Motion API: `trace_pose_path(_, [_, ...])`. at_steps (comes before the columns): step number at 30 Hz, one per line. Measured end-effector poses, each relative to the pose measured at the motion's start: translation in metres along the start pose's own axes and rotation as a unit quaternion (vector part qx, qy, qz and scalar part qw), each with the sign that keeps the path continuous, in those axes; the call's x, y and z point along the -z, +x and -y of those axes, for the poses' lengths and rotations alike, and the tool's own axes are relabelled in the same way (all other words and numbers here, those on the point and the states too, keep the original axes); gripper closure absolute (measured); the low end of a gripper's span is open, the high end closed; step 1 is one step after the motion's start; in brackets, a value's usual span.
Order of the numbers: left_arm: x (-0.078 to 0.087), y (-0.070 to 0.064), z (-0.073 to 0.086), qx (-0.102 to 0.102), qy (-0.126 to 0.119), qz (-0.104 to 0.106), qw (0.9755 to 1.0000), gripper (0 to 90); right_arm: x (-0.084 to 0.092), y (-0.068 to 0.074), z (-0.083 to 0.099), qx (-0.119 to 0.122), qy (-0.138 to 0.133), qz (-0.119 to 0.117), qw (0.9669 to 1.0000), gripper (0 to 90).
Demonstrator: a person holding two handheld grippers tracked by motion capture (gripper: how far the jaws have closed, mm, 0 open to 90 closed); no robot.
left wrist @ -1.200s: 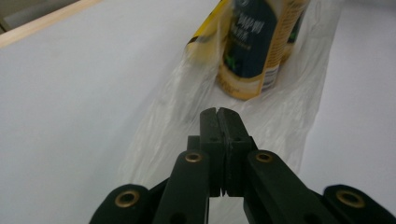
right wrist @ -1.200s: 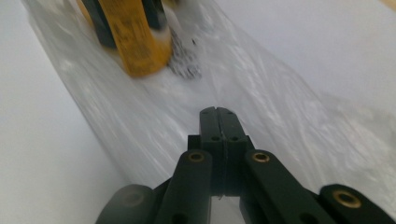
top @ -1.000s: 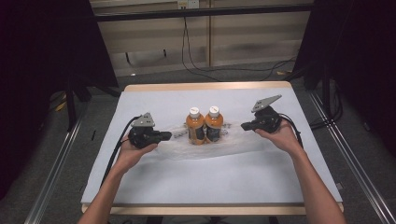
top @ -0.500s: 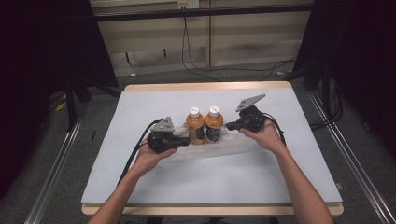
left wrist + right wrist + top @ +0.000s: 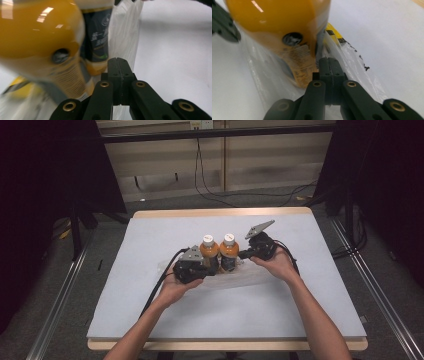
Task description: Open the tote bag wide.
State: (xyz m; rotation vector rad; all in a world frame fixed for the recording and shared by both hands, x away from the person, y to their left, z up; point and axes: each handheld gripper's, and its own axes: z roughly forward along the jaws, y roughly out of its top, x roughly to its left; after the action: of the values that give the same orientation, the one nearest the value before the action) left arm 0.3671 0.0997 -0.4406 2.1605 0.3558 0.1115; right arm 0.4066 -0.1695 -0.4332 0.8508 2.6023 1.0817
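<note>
A dim room, dark curtains on both sides, cables trailing down the back wall, and in the middle a white-covered table (image 5: 150, 320) with a person's two forearms coming in over its near edge. Two orange drink bottles stand upright side by side, the left bottle (image 5: 209, 254) and the right bottle (image 5: 228, 252), on a thin clear plastic bag (image 5: 240, 279) spread flat under and around them. The left gripper (image 5: 196, 268) sits tight against the left bottle, jaws pressed together, bag film bunched just at its tips. The right gripper (image 5: 246, 254) comes in from the other side, jaws also pressed together, apparently pinching bag film by the right bottle's base.

The risk, I'd say: pull that film and the bottles go with it. They're tall, crowded between both tools, and a nudge could tip one into the other. The film is slippery and could slide free or tear. Otherwise the tabletop is bare; only the grippers' own cables lie nearby.
</note>
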Motion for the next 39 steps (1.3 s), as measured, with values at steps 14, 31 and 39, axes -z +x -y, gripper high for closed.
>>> trace_pose_path(14, [-0.027, -0.001, 0.010, -0.007, 0.047, -0.013, 0.9988, 90.0, -0.034, -0.017, -0.005, -0.028, 0.037, -0.011, 0.9989, 90.0])
trace_pose_path(31, [-0.028, 0.005, 0.017, 0.012, 0.036, -0.035, 0.9987, 90.0, -0.070, -0.029, -0.010, -0.071, 0.049, -0.040, 0.9954, 90.0])
trace_pose_path(39, [-0.036, -0.002, 0.028, -0.007, 0.063, -0.049, 0.9968, 90.0, -0.075, -0.034, -0.010, -0.073, 0.033, -0.054, 0.9953, 90.0])
